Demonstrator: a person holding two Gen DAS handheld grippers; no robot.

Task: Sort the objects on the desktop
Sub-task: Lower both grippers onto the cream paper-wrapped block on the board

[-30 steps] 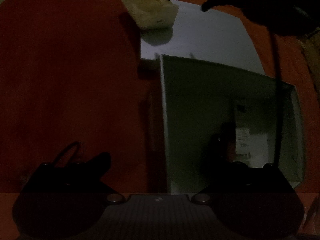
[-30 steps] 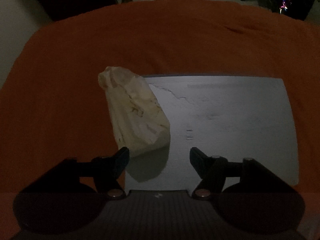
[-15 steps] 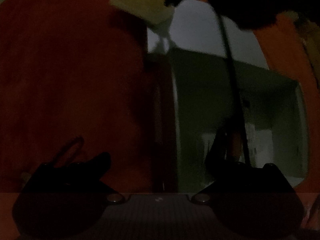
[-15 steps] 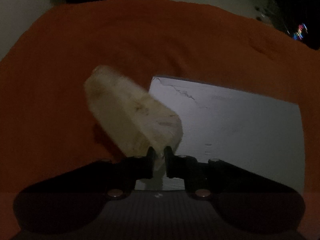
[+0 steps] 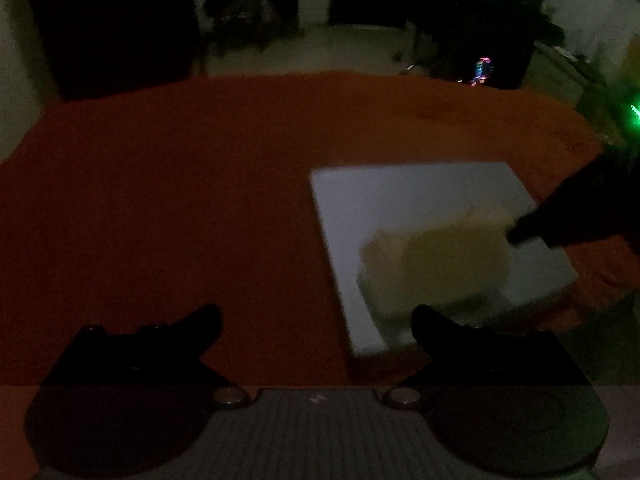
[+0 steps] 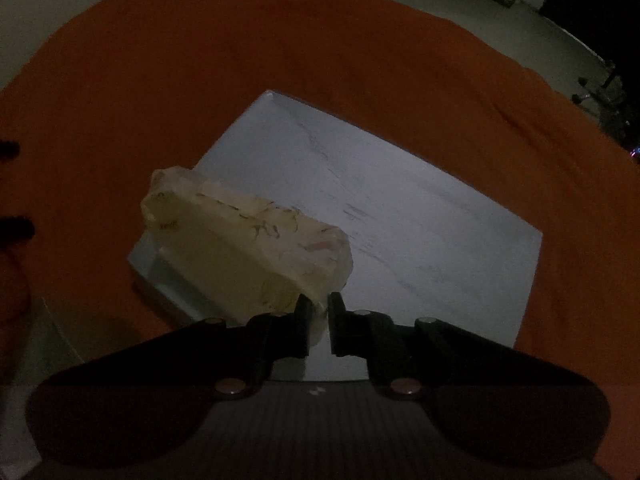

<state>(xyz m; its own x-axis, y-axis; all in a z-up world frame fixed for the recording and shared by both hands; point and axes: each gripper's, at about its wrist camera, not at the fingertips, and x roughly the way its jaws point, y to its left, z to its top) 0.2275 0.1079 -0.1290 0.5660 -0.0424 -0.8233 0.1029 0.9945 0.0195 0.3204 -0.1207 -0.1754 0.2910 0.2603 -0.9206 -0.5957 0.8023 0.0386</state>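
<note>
Right claw (image 6: 318, 322) is pinched tight on a crinkly, pale yellow plastic packet (image 6: 244, 240), dangling over a flat white box (image 6: 400, 216) on orange cloth (image 6: 280, 48). Left claw (image 5: 316, 320) gapes empty.

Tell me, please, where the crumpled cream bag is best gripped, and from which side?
At its flattened near end, from above and behind. There the crumpled cream bag thins to a pinchable edge, and the right gripper is shut on it already. The bulky far end, over the white board, looks too wide.
</note>
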